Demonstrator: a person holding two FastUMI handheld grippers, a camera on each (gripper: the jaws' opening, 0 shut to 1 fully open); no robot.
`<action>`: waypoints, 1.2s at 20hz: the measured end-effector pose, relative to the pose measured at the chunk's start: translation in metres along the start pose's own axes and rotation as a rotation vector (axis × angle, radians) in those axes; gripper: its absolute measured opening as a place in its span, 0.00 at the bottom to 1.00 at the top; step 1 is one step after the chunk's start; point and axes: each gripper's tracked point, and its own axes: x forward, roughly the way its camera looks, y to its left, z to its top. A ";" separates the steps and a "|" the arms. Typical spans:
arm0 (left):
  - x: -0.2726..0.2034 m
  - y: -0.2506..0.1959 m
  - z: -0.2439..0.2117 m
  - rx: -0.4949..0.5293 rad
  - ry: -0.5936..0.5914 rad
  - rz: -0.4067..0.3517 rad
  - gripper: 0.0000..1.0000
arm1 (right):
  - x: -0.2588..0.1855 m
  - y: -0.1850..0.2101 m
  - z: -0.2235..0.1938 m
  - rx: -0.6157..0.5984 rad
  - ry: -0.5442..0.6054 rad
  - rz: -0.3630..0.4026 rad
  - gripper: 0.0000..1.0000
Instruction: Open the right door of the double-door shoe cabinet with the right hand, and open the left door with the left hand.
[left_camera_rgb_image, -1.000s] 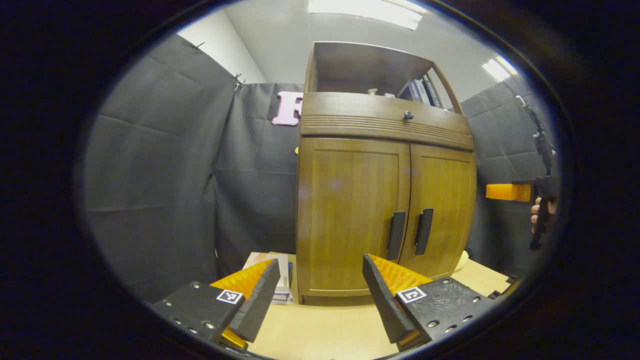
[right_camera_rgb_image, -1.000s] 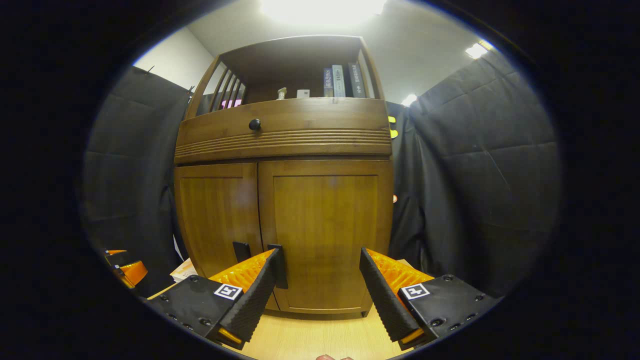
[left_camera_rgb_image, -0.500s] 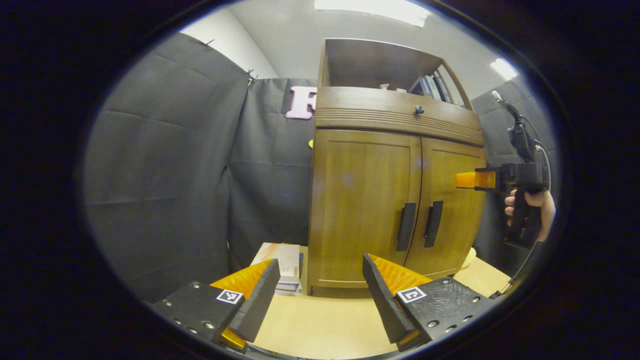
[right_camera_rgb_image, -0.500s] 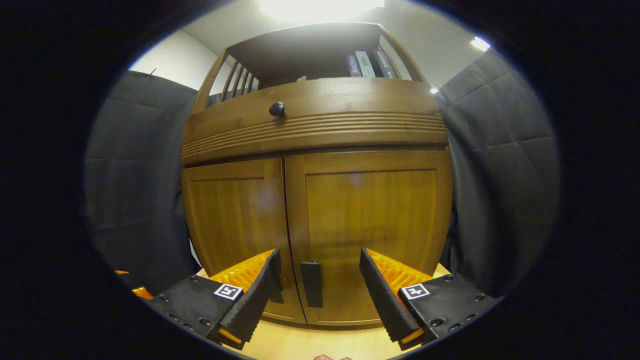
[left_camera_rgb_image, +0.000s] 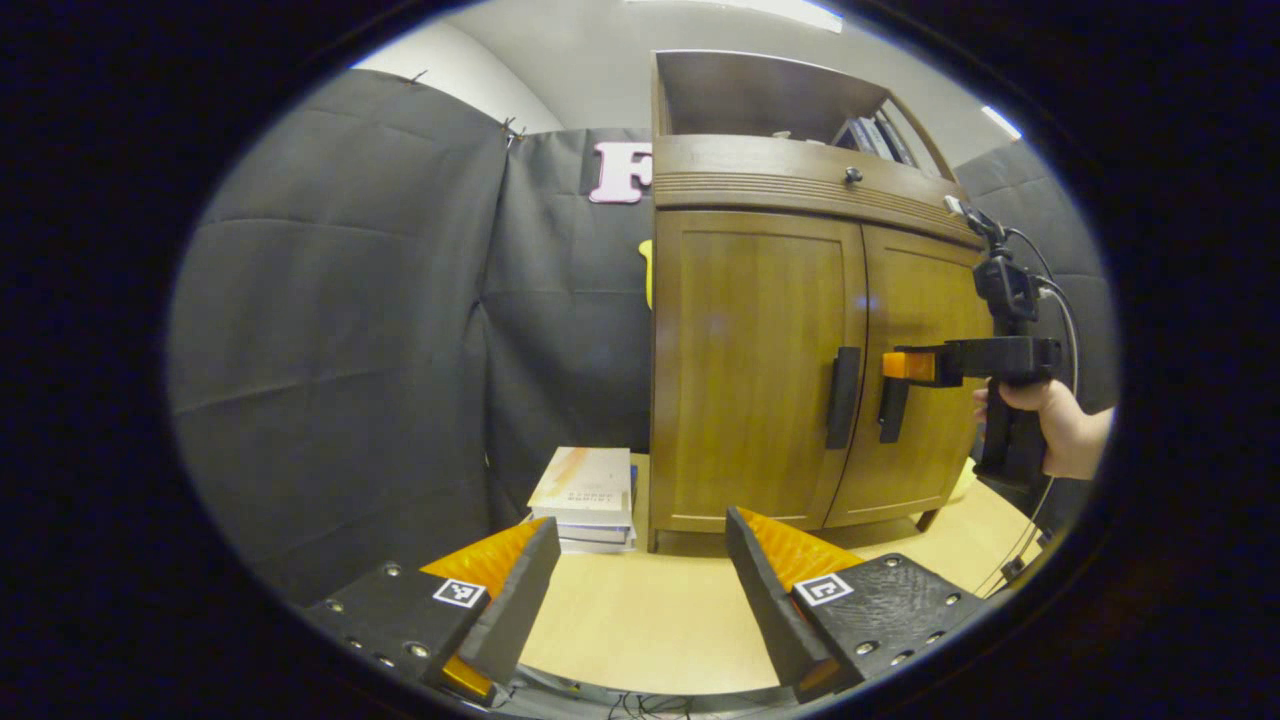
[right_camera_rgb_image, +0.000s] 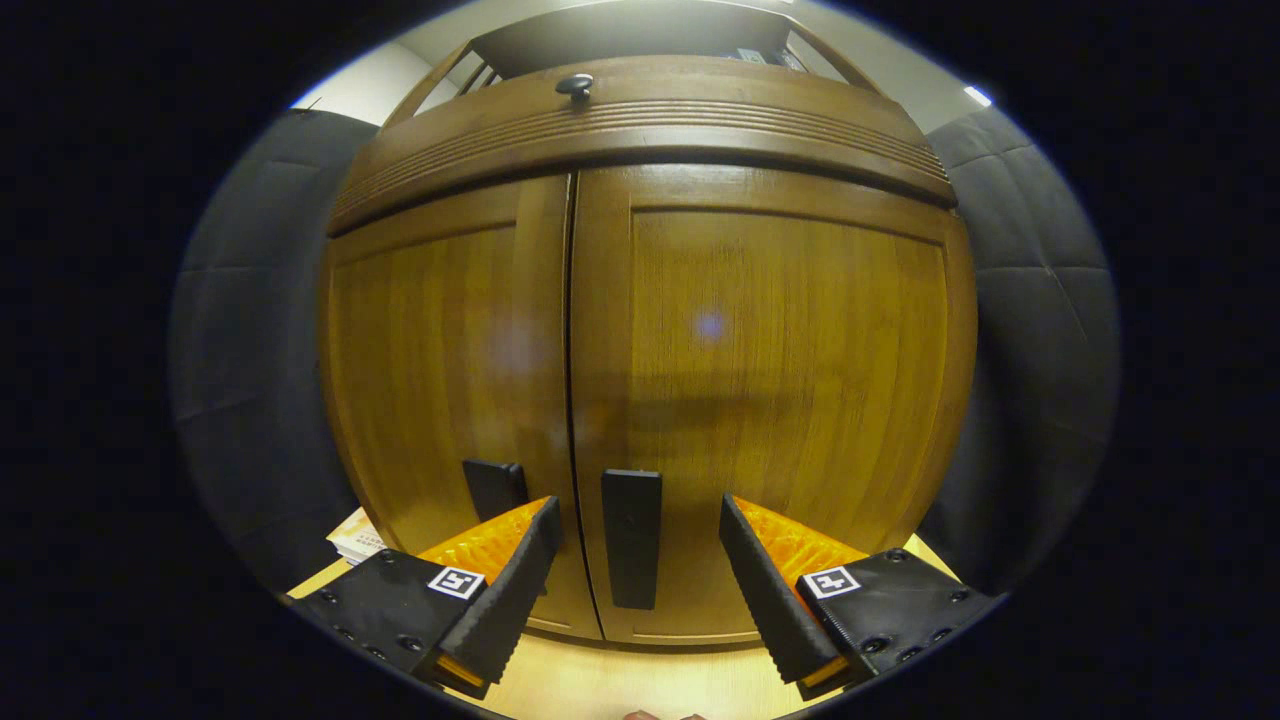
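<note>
The right gripper is wide open, its 2 fingers flanking the right door's handle, an upright black bar straight ahead on the closed right door. The left gripper, equally wide, holds nothing well back over the table. The left door's handle lies ahead and to its right, so the right gripper is nearer its target.

A stack of books lies on the light wooden tabletop, beside the black cloth wall.

Both tongs have orange fingers with ribbed black pads, screwed black mounts and square markers.
</note>
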 end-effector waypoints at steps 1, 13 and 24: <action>0.002 0.001 -0.002 -0.003 0.002 0.001 0.96 | 0.004 0.000 -0.006 -0.007 0.007 -0.005 1.00; 0.004 -0.005 -0.012 -0.015 0.032 -0.061 0.96 | 0.033 0.005 -0.025 -0.042 0.048 -0.021 0.39; 0.021 -0.009 -0.007 -0.072 0.041 -0.084 0.96 | 0.004 0.004 -0.031 0.022 0.067 0.047 0.22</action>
